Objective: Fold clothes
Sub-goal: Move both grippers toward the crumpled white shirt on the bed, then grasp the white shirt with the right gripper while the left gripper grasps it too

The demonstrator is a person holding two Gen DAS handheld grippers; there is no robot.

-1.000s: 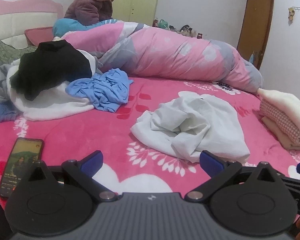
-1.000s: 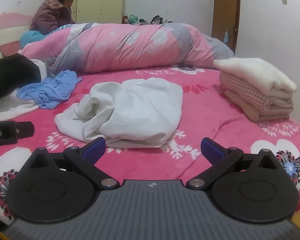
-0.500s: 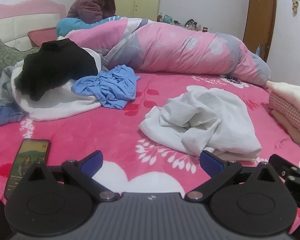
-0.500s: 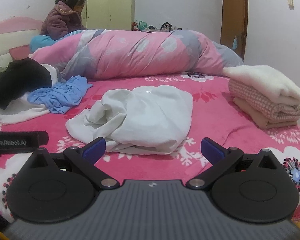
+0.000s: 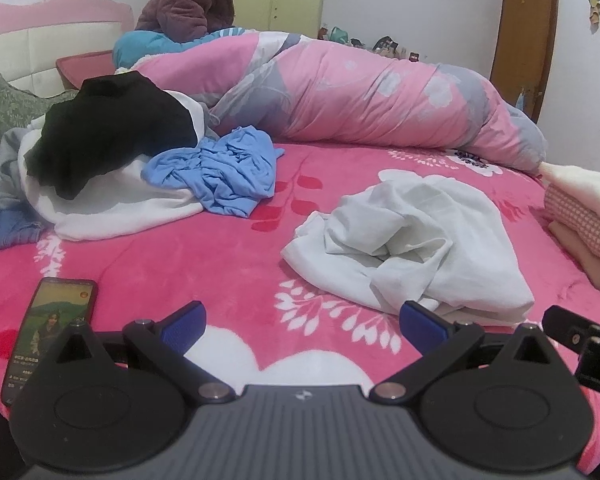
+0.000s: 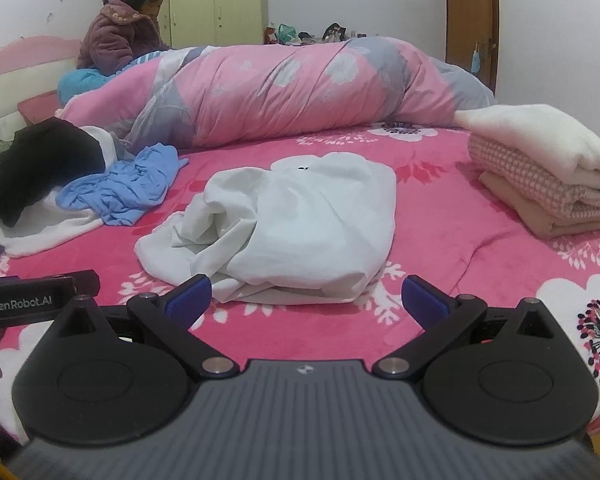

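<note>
A pink flowered bed (image 6: 480, 248) fills both views, and everything else sits in relation to the crumpled white garment (image 6: 296, 228) near its middle. Beyond the garment a rolled quilt (image 6: 292, 92) lies along the far side, probably pushed back to free a folding surface. To the garment's left is a heap of unfolded clothes (image 5: 112, 168) with a blue shirt (image 5: 228, 172) at its near edge; to its right stands a neat stack of folded items (image 6: 540, 172) (seemingly the finished pile). The garment is bunched, so its long axis is hard to tell; it seems to run from the near edge toward the quilt. A phone (image 5: 48, 332) lies left of it. The left gripper (image 5: 300, 324) and right gripper (image 6: 304, 300) hover just short of its near hem, fingers spread and empty, apparently ready to grasp it.
</note>
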